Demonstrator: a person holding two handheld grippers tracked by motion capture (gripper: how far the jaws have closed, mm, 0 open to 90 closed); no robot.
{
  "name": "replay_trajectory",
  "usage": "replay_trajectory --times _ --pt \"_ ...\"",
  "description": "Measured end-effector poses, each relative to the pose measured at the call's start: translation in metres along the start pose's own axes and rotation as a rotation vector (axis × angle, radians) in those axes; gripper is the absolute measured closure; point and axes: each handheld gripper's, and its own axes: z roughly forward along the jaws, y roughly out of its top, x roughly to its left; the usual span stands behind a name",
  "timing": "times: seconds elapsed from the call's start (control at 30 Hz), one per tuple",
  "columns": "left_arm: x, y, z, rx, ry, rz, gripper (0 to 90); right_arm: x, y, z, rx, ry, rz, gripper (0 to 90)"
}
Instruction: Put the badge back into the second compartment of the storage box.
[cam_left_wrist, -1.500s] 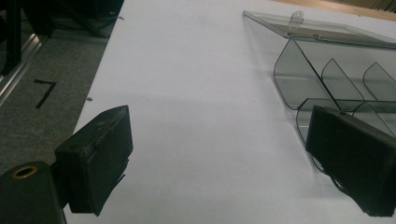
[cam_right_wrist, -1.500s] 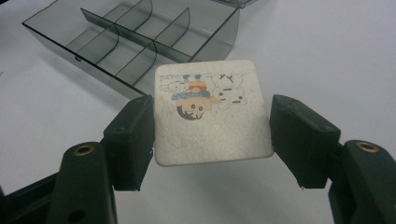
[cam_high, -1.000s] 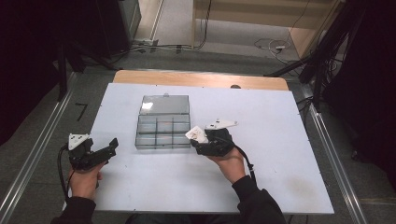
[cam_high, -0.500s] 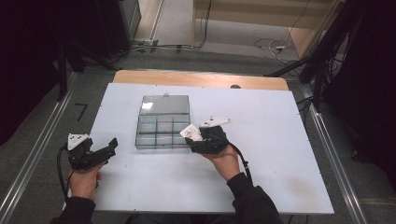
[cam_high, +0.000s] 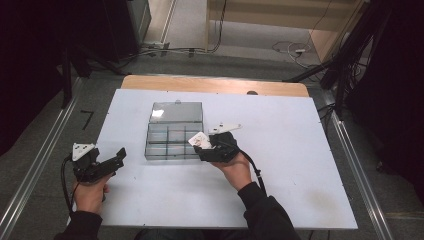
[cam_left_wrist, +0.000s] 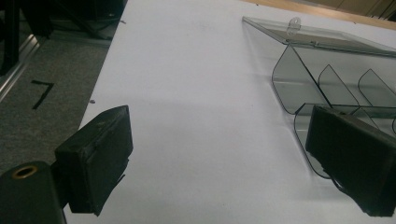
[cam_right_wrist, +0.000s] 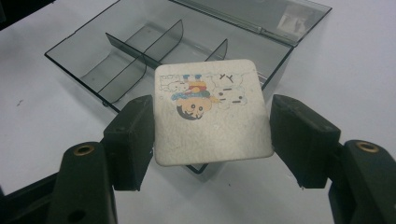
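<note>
Lab (floor cables (cam_high: 190, 50); aluminium rails (cam_high: 35, 170))

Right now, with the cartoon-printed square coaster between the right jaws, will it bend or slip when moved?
The coaster looks stiff: it stays flat, gripped by its edges. Probably light, being thin. Its rounded corners and the edge-only hold of the right gripper might let it pivot.

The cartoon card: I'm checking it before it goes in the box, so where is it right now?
The cartoon card sits clamped between the right gripper's jaws, held just above the near right corner of the open clear compartment box.
</note>
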Motion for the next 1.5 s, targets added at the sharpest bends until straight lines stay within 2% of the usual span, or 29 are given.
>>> replay_trajectory --times 0.47,0.73,0.97,1.2,1.5 --pt "0.000 0.000 0.000 -0.003 -0.005 -0.001 7.5 0.003 0.010 0.010 0.005 -0.005 -0.013 31.4" --pt "0.000 0.001 -0.001 -0.008 -0.007 -0.003 7.5 0.003 0.014 0.018 0.011 -0.010 0.001 31.3" --pt "0.000 0.001 -0.001 -0.008 -0.011 -0.002 7.5 0.007 0.022 0.024 0.013 -0.015 -0.006 31.4" --pt "0.002 0.002 -0.001 -0.016 -0.014 -0.011 7.5 0.012 0.030 0.038 0.029 -0.015 -0.031 31.3" --pt "0.001 0.002 -0.001 -0.008 -0.021 -0.004 7.5 0.020 0.038 0.052 0.049 -0.021 -0.055 31.3"
